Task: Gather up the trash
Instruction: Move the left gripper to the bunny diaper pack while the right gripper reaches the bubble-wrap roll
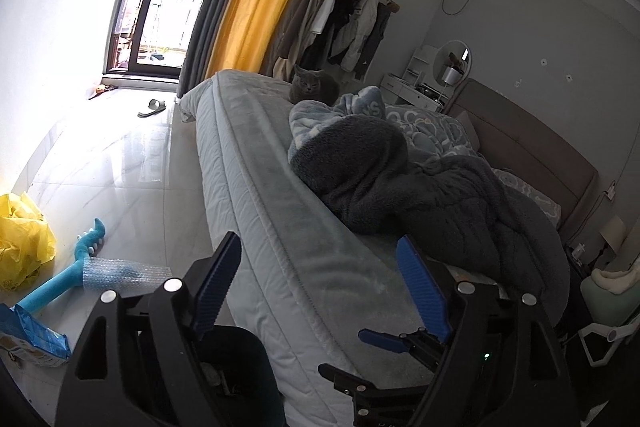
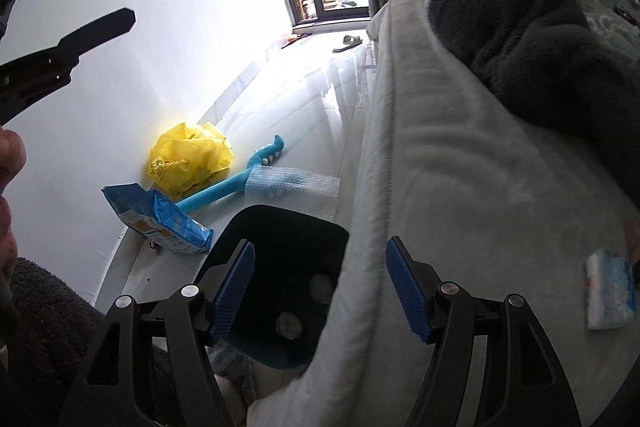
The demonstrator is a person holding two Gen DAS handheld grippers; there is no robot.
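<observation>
Both grippers hang over the edge of the bed [image 2: 460,187], and neither holds anything. The right gripper [image 2: 320,287] has its blue pads spread wide, straddling the mattress edge above a dark bin [image 2: 288,227] that stands on the floor right against the bed; 2 pale crumpled wads [image 2: 289,325] lie inside it. The left gripper [image 1: 316,283] is spread just as wide, with only bedding between its pads.

On the mattress near the right gripper lies a small blue-and-white tissue pack [image 2: 610,293]. Beyond the bin, on the pale tiles, a sheet of bubble wrap [image 2: 296,183] drapes over a blue toy guitar [image 2: 240,179]. A blue snack bag [image 2: 160,223] lies beside the guitar's end, and a crumpled yellow plastic bag [image 2: 192,159] sits against the wall.

Farther up the bed a dark fleece blanket [image 1: 400,187] is heaped, and a grey cat [image 1: 314,89] sits at the far end.
</observation>
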